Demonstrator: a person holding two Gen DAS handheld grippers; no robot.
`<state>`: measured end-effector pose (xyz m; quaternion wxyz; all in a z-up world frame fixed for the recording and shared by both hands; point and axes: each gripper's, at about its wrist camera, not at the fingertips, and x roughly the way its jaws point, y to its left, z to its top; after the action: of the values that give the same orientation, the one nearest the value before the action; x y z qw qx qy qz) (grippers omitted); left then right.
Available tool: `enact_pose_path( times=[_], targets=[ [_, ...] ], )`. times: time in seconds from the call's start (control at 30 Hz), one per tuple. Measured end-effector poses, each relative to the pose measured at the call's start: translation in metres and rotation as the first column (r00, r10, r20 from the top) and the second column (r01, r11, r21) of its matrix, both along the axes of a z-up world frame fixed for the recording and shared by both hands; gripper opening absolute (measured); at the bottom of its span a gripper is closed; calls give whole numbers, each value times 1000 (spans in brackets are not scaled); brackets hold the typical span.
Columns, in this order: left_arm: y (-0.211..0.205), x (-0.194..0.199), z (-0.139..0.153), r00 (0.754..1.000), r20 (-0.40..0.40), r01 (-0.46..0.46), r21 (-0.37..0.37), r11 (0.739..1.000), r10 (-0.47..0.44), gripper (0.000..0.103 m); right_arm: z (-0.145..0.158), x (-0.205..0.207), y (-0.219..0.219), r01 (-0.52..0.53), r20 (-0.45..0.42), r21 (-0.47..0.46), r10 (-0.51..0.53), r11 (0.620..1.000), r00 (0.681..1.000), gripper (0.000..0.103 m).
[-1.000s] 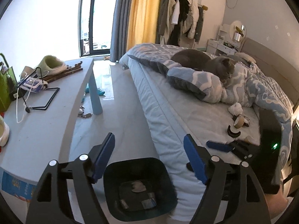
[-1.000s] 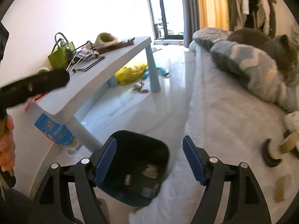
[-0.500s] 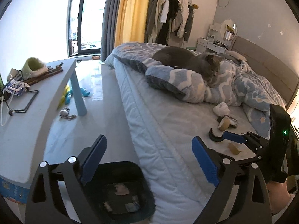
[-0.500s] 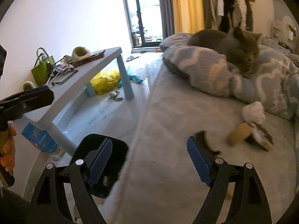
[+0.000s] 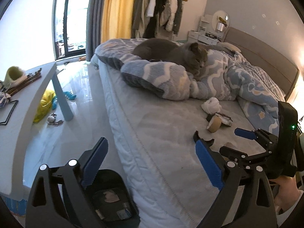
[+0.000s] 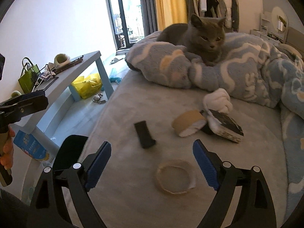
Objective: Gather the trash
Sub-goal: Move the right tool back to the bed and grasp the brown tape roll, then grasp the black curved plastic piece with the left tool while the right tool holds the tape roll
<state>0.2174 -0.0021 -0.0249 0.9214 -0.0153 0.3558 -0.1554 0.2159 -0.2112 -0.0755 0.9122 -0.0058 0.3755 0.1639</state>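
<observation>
Both tongs wide open, holding nothing: right gripper lined up over the tape ring, left gripper by the bin.

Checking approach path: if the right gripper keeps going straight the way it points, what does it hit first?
Probably the thin tape ring lying flat on the bed sheet, directly between the open right gripper fingers. Beyond it lies the cardboard roll. Depth is uncertain.

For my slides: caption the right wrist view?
Open right gripper over a tape ring on the bed, grey cat watching.
</observation>
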Motion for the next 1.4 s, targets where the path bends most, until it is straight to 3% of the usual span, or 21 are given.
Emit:
enact_pose_path(
  times=[0.37, 0.5, 0.67, 0.8, 1.03, 1.4],
  targets=[
    [-45, 15, -16, 996, -26, 87, 4, 996, -87, 95, -20, -3, -28, -32, -57, -8, 31, 999, 998, 89],
    [-59, 17, -25, 992, -42, 120, 27, 992, -119, 95, -26, -1, -31, -62, -78, -5, 62, 998, 995, 70],
    [-75, 19, -32, 983, -49, 179, 37, 983, -177, 95, -30, 3, -35, -78, -101, 31, 81, 996, 992, 62],
    [-87, 22, -38, 975, -60, 218, 42, 975, -215, 95, -31, 5, -35, -99, -115, 40, 103, 994, 988, 49],
    [-103, 29, -48, 963, -79, 263, 58, 963, -258, 95, -26, 7, -40, -109, -110, 46, 113, 993, 987, 48],
    [-117, 48, -64, 954, -109, 286, 39, 958, -280, 95, -6, 18, -84, -12, -59, 109, 18, 994, 998, 48]
  ],
)
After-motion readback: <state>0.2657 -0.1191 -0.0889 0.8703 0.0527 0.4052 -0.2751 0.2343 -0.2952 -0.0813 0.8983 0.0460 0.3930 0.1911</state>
